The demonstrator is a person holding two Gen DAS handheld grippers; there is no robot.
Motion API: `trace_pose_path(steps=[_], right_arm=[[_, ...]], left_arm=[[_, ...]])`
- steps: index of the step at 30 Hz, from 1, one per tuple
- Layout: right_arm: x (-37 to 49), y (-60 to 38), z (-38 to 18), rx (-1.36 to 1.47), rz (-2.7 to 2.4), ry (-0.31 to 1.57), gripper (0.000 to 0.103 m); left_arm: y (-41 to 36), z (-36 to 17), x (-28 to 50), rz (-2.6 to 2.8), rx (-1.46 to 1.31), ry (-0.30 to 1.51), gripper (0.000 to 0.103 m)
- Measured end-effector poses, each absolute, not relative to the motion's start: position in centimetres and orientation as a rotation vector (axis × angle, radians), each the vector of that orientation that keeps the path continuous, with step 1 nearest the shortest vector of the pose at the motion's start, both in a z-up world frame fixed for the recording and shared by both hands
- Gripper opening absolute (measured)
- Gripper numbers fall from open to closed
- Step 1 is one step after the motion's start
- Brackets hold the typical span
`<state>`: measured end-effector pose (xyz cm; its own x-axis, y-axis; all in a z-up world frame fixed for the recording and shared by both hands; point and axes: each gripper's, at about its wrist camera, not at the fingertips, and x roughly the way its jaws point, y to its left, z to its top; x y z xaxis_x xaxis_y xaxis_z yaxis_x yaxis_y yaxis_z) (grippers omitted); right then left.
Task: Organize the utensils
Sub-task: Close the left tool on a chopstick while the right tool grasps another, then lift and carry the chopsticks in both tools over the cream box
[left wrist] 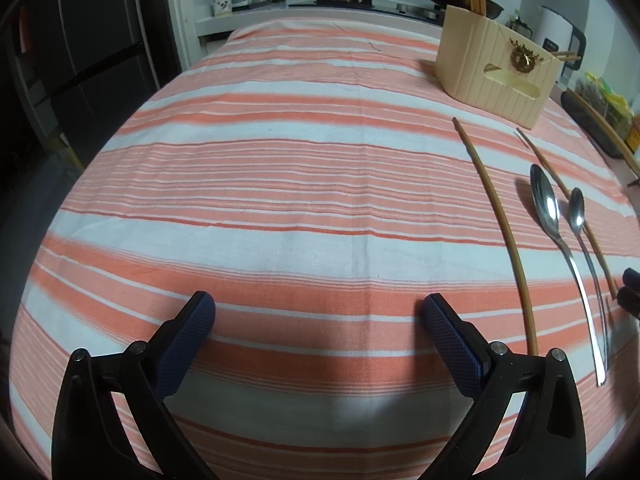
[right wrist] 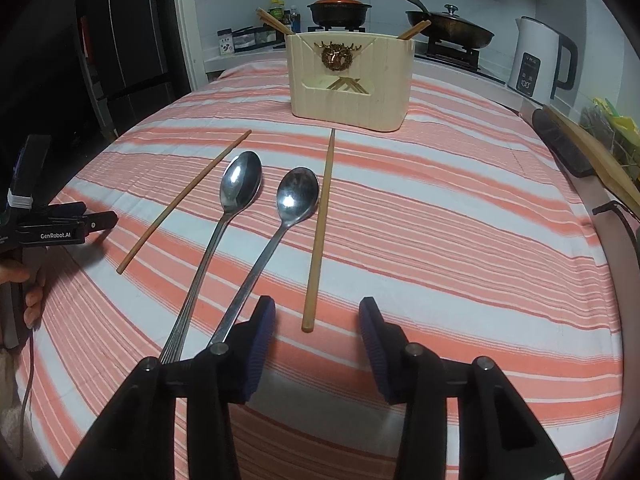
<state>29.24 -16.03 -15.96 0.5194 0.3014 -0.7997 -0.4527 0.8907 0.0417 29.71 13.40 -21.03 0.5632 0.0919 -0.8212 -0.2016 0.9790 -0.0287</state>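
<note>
Spoons [right wrist: 240,186], chopsticks [right wrist: 319,232] before my holder [right wrist: 350,80].
Both my grippers [left wrist: 318,320] [right wrist: 317,320] spread, empty; kettle [right wrist: 538,62], pans [right wrist: 450,26] behind.

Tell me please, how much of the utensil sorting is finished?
Done: some chopsticks already stand in the beige holder. In hand: nothing; both the left hand-held gripper and the right hand-held gripper are open. Left: two spoons and two loose chopsticks on the cloth.

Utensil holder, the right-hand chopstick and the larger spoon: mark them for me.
Utensil holder [right wrist: 384,80]: right wrist view, on its ribbed front wall.
Right-hand chopstick [right wrist: 321,224]: right wrist view, on mid-shaft.
Larger spoon [right wrist: 241,186]: right wrist view, on its bowl.
</note>
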Motion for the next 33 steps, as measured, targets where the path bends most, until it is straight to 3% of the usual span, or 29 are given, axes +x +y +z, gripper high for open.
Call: trace_pose_path(steps=[2, 4, 6, 18, 19, 24, 25, 29, 31, 33], right_arm=[[29.4, -15.8, -16.0, -0.186, 0.468, 0.918, 0.043], [29.6, -15.5, -16.2, -0.199, 0.478, 0.927, 0.034], [29.9, -15.3, -16.6, -0.215, 0.468, 0.943, 0.008], [30.1, -21.1, -16.8, -0.161, 0.245, 0.956, 0.007], [30.0, -21.9, -16.8, -0.155, 0.226, 0.956, 0.007], [29.2, -23.9, -16.7, -0.146, 0.197, 0.950, 0.007], [29.1, -24.0, -16.7, -0.142, 0.200, 0.946, 0.007], [29.0, -24.6, -16.8, -0.098, 0.224, 0.940, 0.007], [29.0, -24.8, -16.7, -0.087, 0.234, 0.937, 0.007], [29.0, -24.7, -16.7, -0.093, 0.240, 0.935, 0.008]], left_arm=[[13.6, -20.7, 29.4, 0.140, -0.156, 0.939, 0.102], [13.5, -20.0, 28.5, 0.088, -0.207, 0.908, 0.102], [12.8, -19.3, 27.6, 0.032, -0.248, 0.880, 0.102], [3.5, -19.5, 27.3, -0.076, 0.007, 0.910, 0.101], [3.1, -19.7, 27.5, -0.067, 0.032, 0.919, 0.098], [2.7, -20.0, 27.6, -0.068, 0.056, 0.919, 0.060], [2.8, -19.9, 27.5, -0.066, 0.053, 0.914, 0.048], [3.7, -19.8, 27.6, -0.044, 0.024, 0.908, 0.022], [4.5, -19.8, 27.8, -0.024, 0.002, 0.908, 0.010], [5.5, -19.8, 27.9, -0.002, -0.020, 0.908, 0.010]])
